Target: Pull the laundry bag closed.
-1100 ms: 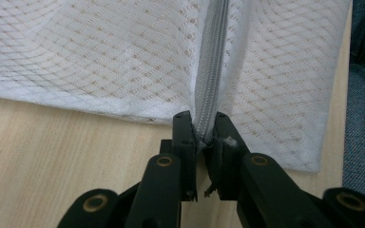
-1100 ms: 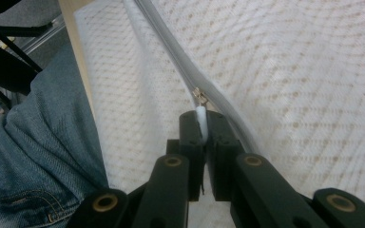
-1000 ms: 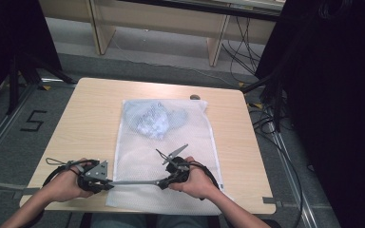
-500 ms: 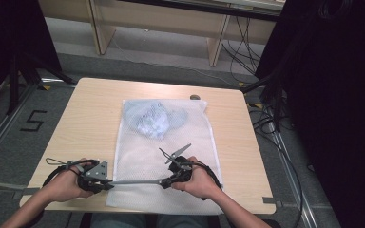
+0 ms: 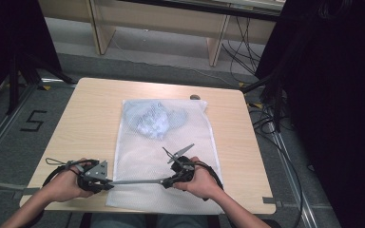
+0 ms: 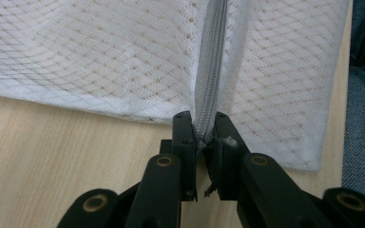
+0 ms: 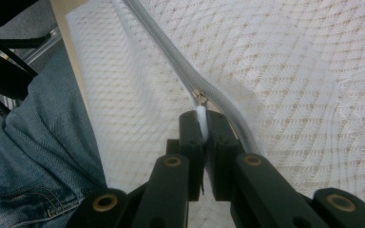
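I am looking at a white mesh laundry bag [image 5: 157, 161] lying flat on the pale wooden table [image 5: 85, 118], its weave open and diamond-patterned, with a crumpled bluish garment [image 5: 154, 118] showing blurred through the far end. A grey zipper [image 6: 211, 52] is running along the bag's near edge. My left gripper [image 6: 200, 128] is pinching the zipper's end, its black jaws pressing together on the tape. My right gripper [image 7: 202, 124] is clamping the white zipper pull [image 7: 200, 118] tight between its jaws. Its pads are covering most of the pull. Blue denim [image 7: 38, 147] is cutting in at the frame edge.
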`<state>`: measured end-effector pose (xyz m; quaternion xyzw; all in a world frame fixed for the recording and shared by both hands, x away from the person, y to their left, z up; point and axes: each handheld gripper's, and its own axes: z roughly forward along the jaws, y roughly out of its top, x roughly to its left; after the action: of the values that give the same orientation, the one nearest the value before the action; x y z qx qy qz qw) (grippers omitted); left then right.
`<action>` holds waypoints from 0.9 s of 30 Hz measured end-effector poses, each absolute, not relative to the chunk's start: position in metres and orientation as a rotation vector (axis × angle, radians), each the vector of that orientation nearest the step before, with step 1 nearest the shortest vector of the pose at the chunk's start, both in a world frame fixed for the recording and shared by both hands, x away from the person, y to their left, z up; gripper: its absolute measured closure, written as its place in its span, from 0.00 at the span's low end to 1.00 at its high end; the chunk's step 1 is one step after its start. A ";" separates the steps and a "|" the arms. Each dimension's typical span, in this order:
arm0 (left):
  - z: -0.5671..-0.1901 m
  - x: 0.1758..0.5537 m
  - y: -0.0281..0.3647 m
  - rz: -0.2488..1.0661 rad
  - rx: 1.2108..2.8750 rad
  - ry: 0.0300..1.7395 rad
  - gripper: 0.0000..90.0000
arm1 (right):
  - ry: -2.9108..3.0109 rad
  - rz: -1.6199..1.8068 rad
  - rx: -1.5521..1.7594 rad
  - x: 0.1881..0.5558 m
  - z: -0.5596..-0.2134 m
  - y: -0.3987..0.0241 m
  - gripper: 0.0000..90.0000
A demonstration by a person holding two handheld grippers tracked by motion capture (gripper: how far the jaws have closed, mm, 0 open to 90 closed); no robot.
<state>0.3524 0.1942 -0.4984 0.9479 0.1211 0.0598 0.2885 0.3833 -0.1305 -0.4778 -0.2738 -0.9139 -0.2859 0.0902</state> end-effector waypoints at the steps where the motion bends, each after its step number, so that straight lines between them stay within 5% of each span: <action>1: -0.498 0.352 0.194 0.157 2.532 0.324 0.91 | -2.712 -0.845 -0.826 0.383 -0.478 -0.131 0.97; 27: -0.499 0.352 0.195 0.150 2.518 0.344 0.91 | -2.759 -0.813 -0.837 0.383 -0.476 -0.136 0.97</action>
<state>0.3525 0.1952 -0.4992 0.9455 0.1291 0.0563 0.2937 0.3828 -0.1361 -0.4756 -0.2788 -0.9185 -0.2706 0.0729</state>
